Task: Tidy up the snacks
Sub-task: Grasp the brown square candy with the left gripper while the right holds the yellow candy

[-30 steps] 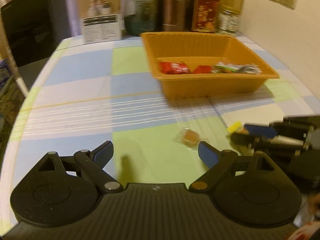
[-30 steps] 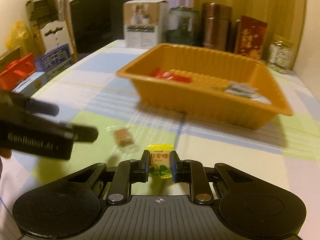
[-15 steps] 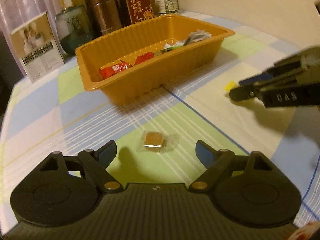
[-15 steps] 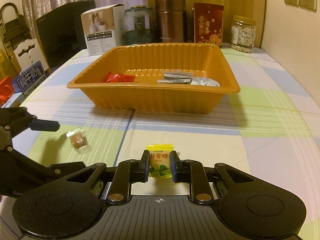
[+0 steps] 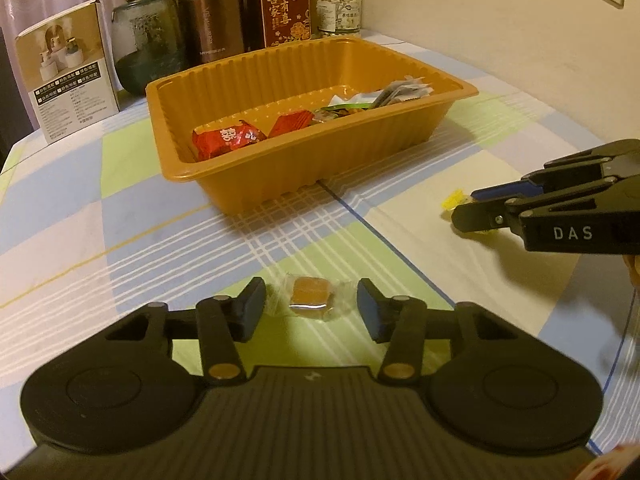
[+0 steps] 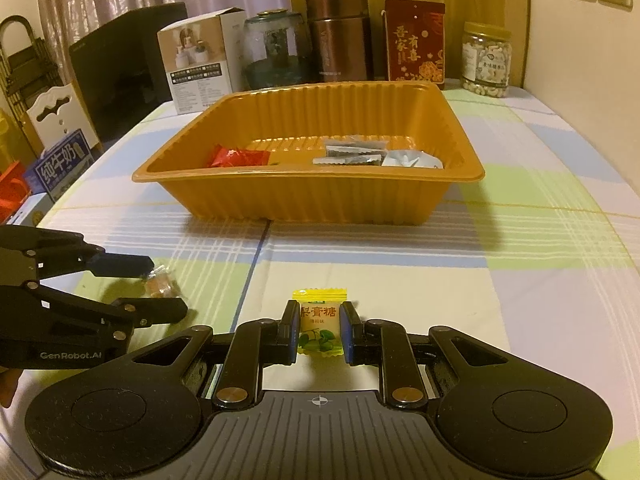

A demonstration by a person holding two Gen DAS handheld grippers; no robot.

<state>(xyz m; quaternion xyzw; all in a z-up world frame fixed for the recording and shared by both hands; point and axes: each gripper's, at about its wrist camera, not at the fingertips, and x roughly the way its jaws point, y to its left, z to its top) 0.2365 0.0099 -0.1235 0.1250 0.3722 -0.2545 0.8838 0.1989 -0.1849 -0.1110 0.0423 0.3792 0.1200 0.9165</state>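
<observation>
Left wrist: yellow candy [image 5: 456, 201] mostly hidden.

Tray [image 6: 308, 200] mid-table [image 6: 540, 280], wrappers [image 6: 352, 154] inside. Two candies [image 6: 320, 320] [image 5: 310, 294] on the table before the tray's near wall, each between a gripper's fingers. Box [image 6: 200, 60], jars [image 6: 274, 48], flask [image 6: 340, 36] along the far edge behind the tray.

bare tablecloth [image 6: 440, 272] lies before both grippers; the orange tray [image 6: 304, 200] blocks the way beyond.
</observation>
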